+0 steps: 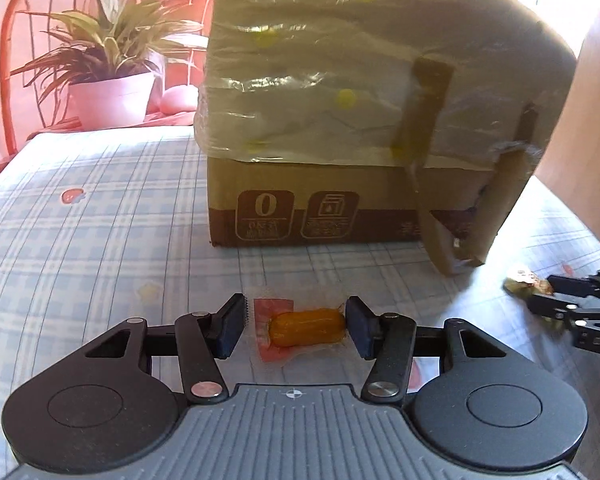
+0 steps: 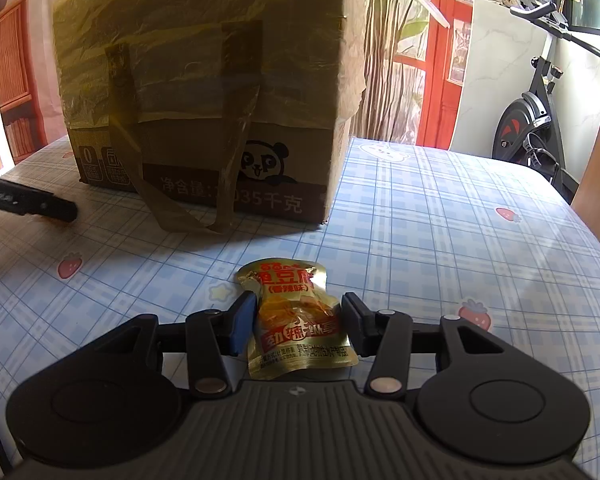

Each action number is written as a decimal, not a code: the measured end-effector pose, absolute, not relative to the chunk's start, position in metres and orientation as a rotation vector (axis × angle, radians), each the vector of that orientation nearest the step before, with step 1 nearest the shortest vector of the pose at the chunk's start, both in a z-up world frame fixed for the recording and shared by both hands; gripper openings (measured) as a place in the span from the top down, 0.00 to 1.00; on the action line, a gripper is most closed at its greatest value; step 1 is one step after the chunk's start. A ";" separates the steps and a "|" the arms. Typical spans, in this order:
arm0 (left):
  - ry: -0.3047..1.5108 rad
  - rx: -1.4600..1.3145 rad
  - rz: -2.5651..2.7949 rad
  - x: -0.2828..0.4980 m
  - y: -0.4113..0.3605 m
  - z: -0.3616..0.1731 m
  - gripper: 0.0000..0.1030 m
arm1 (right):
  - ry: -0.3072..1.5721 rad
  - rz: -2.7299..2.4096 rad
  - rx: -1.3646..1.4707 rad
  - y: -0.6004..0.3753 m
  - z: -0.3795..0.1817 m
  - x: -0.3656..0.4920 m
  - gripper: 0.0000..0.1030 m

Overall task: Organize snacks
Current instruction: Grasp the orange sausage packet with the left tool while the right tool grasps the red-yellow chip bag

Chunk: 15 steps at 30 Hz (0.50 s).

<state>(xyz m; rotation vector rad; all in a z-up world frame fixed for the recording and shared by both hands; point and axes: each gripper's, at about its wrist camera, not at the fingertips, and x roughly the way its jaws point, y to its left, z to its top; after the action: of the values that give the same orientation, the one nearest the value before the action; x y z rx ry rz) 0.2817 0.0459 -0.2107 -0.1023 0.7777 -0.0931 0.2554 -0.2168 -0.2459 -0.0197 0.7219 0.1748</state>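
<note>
In front of the big cardboard box [image 1: 340,120]: left gripper [image 1: 296,322] half open around a small orange snack [image 1: 306,326], one pad touching, not squeezing. Right gripper [image 2: 298,320] half open around a gold snack packet [image 2: 298,320] flat on the checked cloth [image 2: 440,240], near the box.

Tablecloth [image 2: 440,240]: blue plaid with strawberry prints, spread beneath and ahead of the tongs.
Potted plant [image 1: 108,64]: pink pot, far ahead-left of the left tongs.
Exercise bike [image 2: 540,112]: far ahead-right of the right tongs, beyond the table's edge.
</note>
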 end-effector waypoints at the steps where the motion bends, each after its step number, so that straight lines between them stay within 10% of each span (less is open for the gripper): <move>1: 0.772 -0.111 -0.093 0.276 0.046 -0.208 0.45 | 0.722 0.175 -0.019 -0.217 -0.246 0.255 0.52; 15: 0.729 -0.165 -0.076 0.239 0.050 -0.183 0.45 | 0.681 0.156 -0.026 -0.217 -0.238 0.245 0.52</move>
<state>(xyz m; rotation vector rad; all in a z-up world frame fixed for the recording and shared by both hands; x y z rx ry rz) 0.2393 0.0504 -0.1827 -0.1653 0.7294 -0.0760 0.2449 -0.2172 -0.2382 -0.0263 0.6806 0.1558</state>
